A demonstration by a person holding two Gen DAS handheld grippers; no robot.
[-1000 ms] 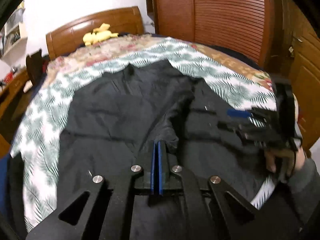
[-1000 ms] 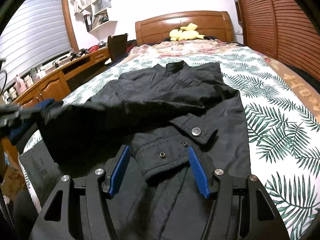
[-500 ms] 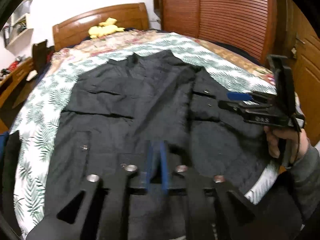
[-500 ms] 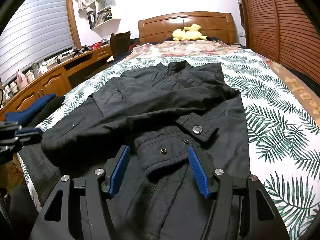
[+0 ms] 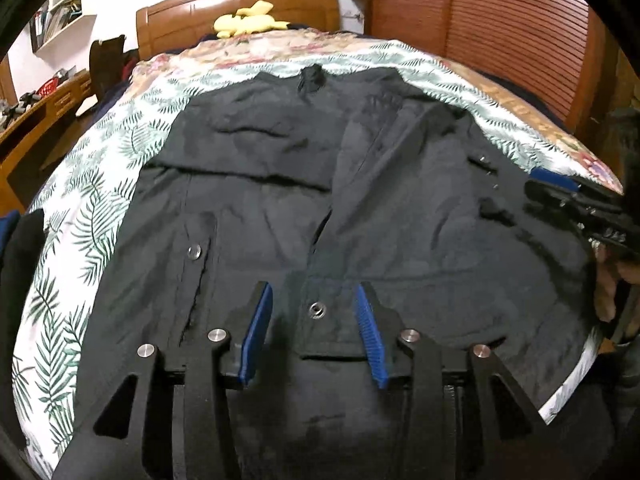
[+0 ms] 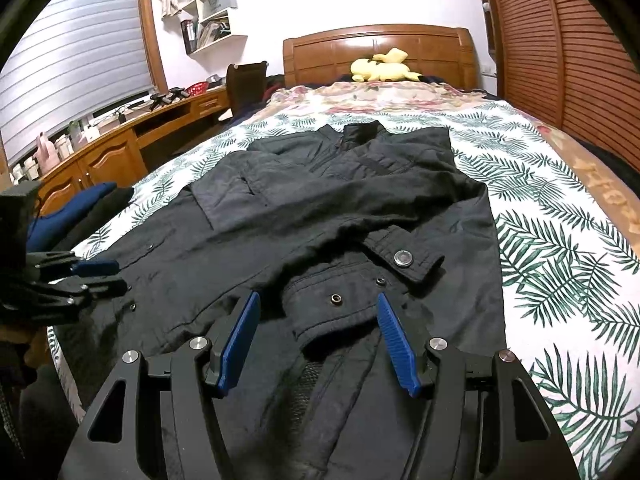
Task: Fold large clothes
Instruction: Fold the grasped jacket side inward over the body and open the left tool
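A large black jacket [image 5: 320, 184] lies spread on the bed, collar toward the headboard, with both sleeves folded in over its body. My left gripper [image 5: 312, 300] is open and empty, low over the jacket's lower part around a snap. My right gripper [image 6: 318, 304] is open and empty, with a folded sleeve cuff [image 6: 360, 296] between its blue pads. The jacket also shows in the right wrist view [image 6: 340, 208]. Each gripper shows at the edge of the other's view, the right one [image 5: 560, 192] and the left one [image 6: 92, 276].
The bed has a leaf-print sheet [image 6: 560, 240] and a wooden headboard [image 6: 380, 52] with a yellow plush toy [image 6: 380, 66]. A wooden desk [image 6: 120, 140] runs along the left. Folded dark and blue clothes [image 6: 68, 212] lie at the bed's left edge. A slatted wooden wardrobe [image 5: 500, 20] stands right.
My left gripper has let go of the jacket sleeve and opened; the sleeve now lies flat across the body. The right gripper has stayed open over the cuff.
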